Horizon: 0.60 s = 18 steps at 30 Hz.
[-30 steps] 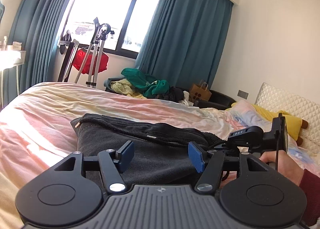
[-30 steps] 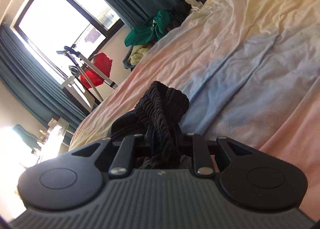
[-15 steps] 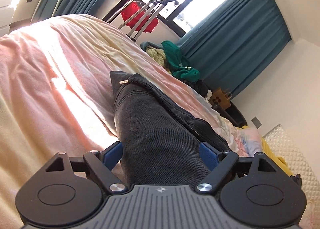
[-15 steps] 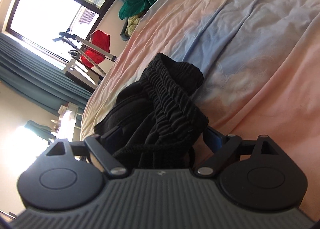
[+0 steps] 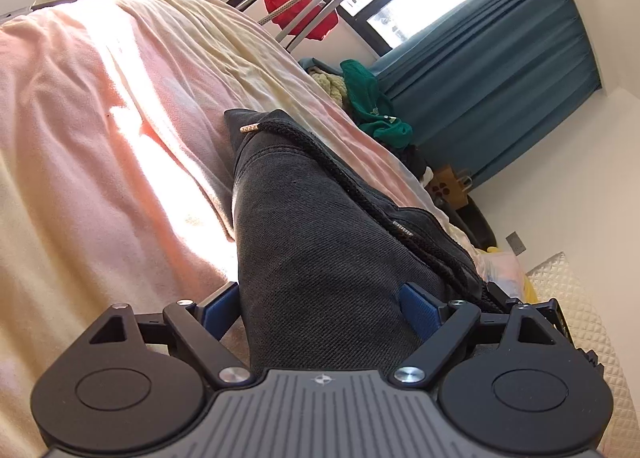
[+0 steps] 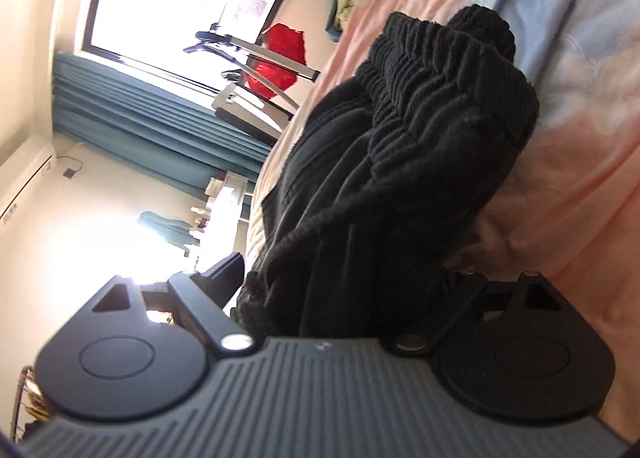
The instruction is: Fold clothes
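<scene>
Dark grey-black trousers point(image 5: 312, 242) lie folded on the bed, with a drawstring point(image 5: 280, 133) along their top edge. My left gripper point(image 5: 320, 308) is open, its blue pads on either side of the folded cloth. In the right wrist view the elastic waistband point(image 6: 432, 97) is bunched up and the black cloth point(image 6: 360, 217) fills the space between the fingers. My right gripper point(image 6: 340, 298) is open wide around that bunch; its fingertips are mostly hidden by cloth.
The bed has a pink, yellow and blue sheet point(image 5: 100, 137). A pile of green and cream clothes point(image 5: 368, 97) lies by the teal curtains point(image 5: 500, 69). A drying rack with a red item point(image 5: 304, 13) stands at the window. A quilted headboard point(image 5: 568, 298) is at right.
Both grippers have tilted and pushed in closer around the trousers. The right gripper, shut on the waistband a second ago, has opened wide. The left stays open.
</scene>
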Motion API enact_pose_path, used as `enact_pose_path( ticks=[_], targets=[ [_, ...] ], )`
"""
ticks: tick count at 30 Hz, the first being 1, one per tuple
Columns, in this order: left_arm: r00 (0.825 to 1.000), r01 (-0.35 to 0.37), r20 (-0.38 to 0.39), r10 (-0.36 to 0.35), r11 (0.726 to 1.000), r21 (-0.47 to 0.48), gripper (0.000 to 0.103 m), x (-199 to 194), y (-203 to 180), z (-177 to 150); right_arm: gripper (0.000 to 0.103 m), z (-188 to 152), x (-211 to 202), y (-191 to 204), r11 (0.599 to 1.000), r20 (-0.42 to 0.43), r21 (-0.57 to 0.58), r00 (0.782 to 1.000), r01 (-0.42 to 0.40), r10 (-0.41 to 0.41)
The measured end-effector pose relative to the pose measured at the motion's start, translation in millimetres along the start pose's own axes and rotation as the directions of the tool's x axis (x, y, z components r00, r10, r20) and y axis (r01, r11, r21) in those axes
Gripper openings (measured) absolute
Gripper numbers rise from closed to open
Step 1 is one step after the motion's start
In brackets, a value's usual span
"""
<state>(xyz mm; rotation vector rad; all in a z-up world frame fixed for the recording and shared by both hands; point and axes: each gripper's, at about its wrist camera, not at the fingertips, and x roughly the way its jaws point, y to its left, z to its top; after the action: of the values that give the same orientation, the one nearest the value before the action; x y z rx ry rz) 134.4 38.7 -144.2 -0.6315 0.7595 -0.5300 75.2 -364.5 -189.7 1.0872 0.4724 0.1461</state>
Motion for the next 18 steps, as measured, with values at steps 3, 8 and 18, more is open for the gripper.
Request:
enact_pose_path(
  ticks=[3, 8, 18],
  targets=[
    [1.000, 0.016, -0.024, -0.017, 0.999, -0.030, 0.087, 6, 5, 0, 0.090, -1, 8, -5, 0.998, -0.018, 0.004, 0.998, 0.062, -0.062],
    [0.998, -0.058, -0.004, 0.058, 0.993, 0.103, 0.072, 11, -8, -11, 0.054, -5, 12, 2, 0.978, -0.032, -0.101, 0.982, 0.184, -0.188],
    [0.997, -0.054, 0.066, 0.044, 0.986, 0.161, 0.043, -27, -47, -26, 0.038, -17, -35, 43, 0.976, 0.111, -0.188, 0.990, 0.112, -0.092]
  ],
)
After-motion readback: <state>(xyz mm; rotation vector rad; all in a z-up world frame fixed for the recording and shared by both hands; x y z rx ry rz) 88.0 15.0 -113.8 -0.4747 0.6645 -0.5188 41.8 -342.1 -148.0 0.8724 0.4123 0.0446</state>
